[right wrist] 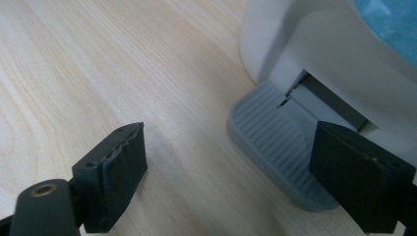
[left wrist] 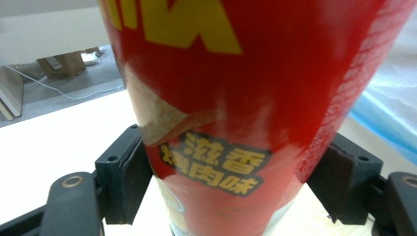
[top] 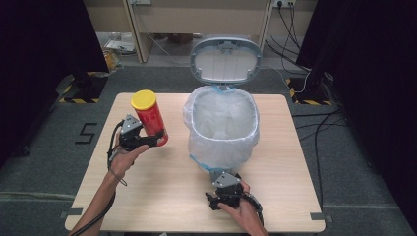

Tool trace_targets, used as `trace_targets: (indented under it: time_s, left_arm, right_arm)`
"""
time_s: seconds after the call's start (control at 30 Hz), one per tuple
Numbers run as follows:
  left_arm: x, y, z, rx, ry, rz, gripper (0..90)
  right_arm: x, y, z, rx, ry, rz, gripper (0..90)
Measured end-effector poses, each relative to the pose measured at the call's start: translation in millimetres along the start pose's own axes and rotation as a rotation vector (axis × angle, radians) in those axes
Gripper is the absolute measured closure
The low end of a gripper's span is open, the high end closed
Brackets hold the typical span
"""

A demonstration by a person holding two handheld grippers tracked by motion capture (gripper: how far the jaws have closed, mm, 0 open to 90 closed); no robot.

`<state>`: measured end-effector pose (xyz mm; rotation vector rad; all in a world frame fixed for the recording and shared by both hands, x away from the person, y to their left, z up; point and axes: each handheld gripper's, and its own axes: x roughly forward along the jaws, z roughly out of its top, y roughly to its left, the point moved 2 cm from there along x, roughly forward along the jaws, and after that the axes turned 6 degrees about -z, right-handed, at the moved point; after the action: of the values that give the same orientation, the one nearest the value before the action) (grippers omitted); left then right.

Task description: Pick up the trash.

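A red chip can (top: 151, 121) with a yellow lid (top: 143, 99) is held tilted above the left part of the wooden table (top: 162, 196). My left gripper (top: 155, 139) is shut on its lower body; in the left gripper view the can (left wrist: 231, 98) sits between both black jaws of the gripper (left wrist: 236, 184). A white pedal bin (top: 222, 145) with a plastic liner stands mid-table, its lid (top: 226, 60) raised. My right gripper (top: 221, 184) rests low at the bin's near side. It is open (right wrist: 228, 172), with nothing between its jaws, just in front of the grey pedal (right wrist: 275, 142).
The bin takes up the table's centre. Bare wood lies to the left of the right gripper (right wrist: 98, 73). Cables (top: 314, 128) trail on the grey floor to the right, and wooden furniture (top: 196, 19) stands behind the table.
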<state>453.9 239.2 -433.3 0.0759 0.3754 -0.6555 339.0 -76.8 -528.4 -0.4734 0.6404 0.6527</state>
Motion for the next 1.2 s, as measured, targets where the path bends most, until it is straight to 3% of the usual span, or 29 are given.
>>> trace_targets:
  time_s: [0.3, 0.57, 1.2]
  left_arm:
    - [-15.3, 0.3, 16.2, 0.003, -0.015, -0.02, 23.9]
    - [-31.3, -12.2, 33.5, 0.04, -0.021, -0.042, 23.8]
    - [-42.7, -33.6, 70.1, 0.068, -0.049, -0.125, 23.8]
  right_arm:
    - [0.0, 0.0, 0.0, 0.0, 0.001, 0.0, 14.2]
    - [0.0, 0.0, 0.1, -0.001, 0.001, -0.001, 14.2]
    - [0.1, 0.0, 0.1, -0.001, 0.001, -0.002, 14.2]
